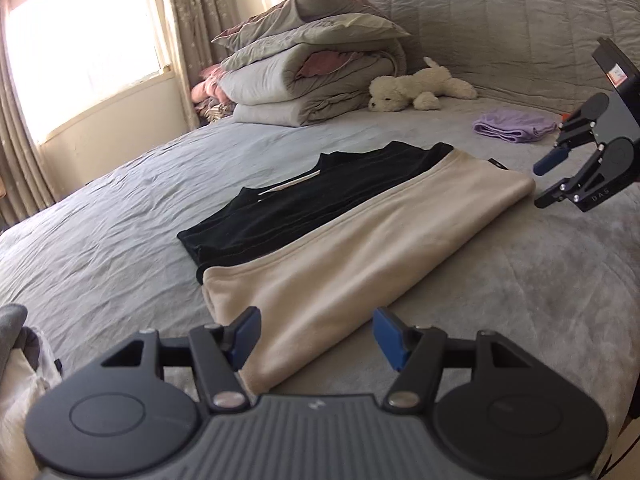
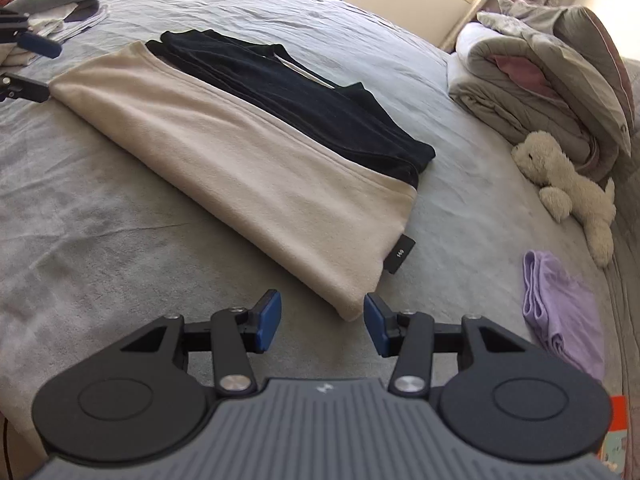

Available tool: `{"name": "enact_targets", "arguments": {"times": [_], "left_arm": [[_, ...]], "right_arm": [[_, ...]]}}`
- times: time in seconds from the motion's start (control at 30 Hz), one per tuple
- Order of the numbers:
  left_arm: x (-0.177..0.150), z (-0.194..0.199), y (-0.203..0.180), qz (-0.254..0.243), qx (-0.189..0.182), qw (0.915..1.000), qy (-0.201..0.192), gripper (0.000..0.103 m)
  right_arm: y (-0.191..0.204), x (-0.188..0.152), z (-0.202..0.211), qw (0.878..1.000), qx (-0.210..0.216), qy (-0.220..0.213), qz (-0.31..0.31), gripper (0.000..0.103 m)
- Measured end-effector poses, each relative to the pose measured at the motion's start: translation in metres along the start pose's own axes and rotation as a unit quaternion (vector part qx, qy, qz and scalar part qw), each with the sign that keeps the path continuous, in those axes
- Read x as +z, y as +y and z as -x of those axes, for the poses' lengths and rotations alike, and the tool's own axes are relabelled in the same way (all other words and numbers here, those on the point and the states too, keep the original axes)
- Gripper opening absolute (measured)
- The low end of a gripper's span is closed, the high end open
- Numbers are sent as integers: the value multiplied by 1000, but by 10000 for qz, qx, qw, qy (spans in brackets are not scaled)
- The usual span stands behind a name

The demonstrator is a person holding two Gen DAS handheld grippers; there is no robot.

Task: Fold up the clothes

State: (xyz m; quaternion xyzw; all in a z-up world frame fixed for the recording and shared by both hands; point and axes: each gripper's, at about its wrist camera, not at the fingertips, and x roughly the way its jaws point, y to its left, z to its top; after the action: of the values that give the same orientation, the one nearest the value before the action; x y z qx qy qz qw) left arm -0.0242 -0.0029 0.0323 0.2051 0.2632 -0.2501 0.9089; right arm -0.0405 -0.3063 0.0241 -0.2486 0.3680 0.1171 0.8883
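At lower centre of each wrist view, left gripper (image 1: 316, 334) and right gripper (image 2: 322, 322) spread wide, empty, low at opposite ends of beige-and-black garment (image 1: 360, 240) on bed (image 1: 100, 220).

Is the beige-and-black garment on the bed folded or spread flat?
Folded: the beige-and-black garment lies as a narrow strip on the bed, black part doubled along one edge.

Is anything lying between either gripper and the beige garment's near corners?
Nothing visible. The left gripper and right gripper are both open, each facing an end of the beige garment with only bare bedspread between.
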Motion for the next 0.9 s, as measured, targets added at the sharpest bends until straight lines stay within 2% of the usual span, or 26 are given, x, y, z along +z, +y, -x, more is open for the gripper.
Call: {"name": "enact_targets", "arguments": {"times": [0.17, 0.5, 0.6, 0.77, 0.9], "left_arm": [[-5, -7, -6, -423, -166, 9989, -59, 64], [-14, -27, 10, -404, -327, 9981, 325, 65], [-13, -29, 13, -386, -343, 9980, 376, 66], [-12, -31, 18, -340, -362, 9977, 455, 63], [-11, -33, 22, -303, -377, 9975, 518, 55]], "right_arm": [[6, -2, -10, 9996, 48, -96, 271, 49], [-13, 5, -33, 9992, -179, 126, -338, 47], [-14, 7, -37, 9989, -201, 88, -407, 44], [-15, 12, -42, 9983, -261, 28, -520, 25], [-15, 14, -38, 9977, -369, -31, -572, 24]]}}
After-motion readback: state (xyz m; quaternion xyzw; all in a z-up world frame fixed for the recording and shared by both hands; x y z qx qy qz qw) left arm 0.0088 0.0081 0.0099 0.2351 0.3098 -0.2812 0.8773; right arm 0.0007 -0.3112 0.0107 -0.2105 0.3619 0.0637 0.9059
